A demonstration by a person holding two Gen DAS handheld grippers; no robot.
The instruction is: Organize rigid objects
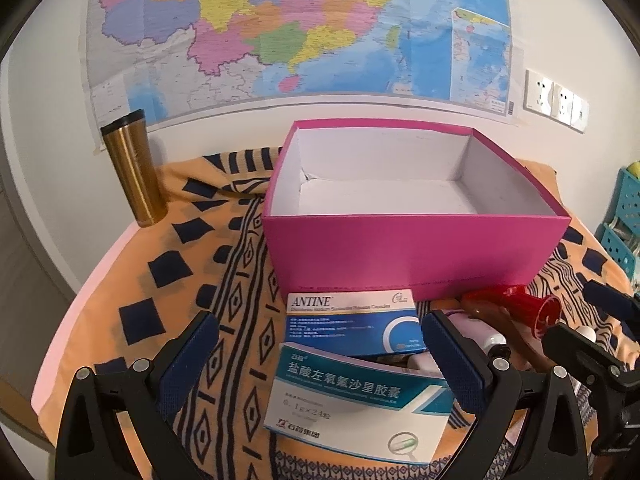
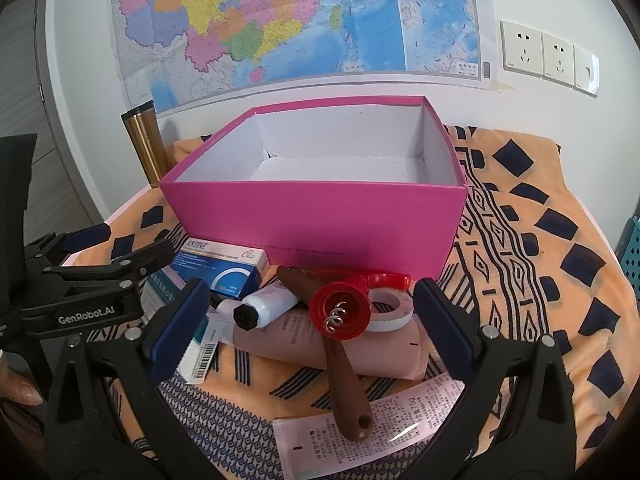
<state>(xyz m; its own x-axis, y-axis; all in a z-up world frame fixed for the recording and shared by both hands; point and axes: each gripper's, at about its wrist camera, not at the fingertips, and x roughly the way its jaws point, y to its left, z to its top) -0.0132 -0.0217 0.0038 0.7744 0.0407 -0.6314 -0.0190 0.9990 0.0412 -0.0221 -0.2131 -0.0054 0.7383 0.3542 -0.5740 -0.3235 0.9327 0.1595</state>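
An empty pink box point(image 1: 416, 256) point(image 2: 316, 216) with a white inside stands at the back of the table. In front of it lie a blue ANTINE medicine box point(image 1: 354, 322) point(image 2: 224, 266) and a white-and-teal medicine box point(image 1: 356, 404) point(image 2: 199, 354). My left gripper point(image 1: 320, 364) point(image 2: 120, 258) is open around the teal box, not touching it. My right gripper point(image 2: 310, 326) point(image 1: 600, 320) is open around a red corkscrew point(image 2: 344, 308) point(image 1: 524, 306), a brown wooden handle point(image 2: 346, 380), a white bottle point(image 2: 268, 306), a tape roll point(image 2: 390, 310) and a pink tube point(image 2: 332, 346).
A gold tumbler point(image 1: 134, 168) point(image 2: 146, 144) stands at the back left by the wall. A pink receipt point(image 2: 384, 428) lies near the front edge. An orange patterned cloth point(image 2: 532, 264) covers the table. Teal crates point(image 1: 622, 220) sit to the right. A hand point(image 2: 18, 388) shows at left.
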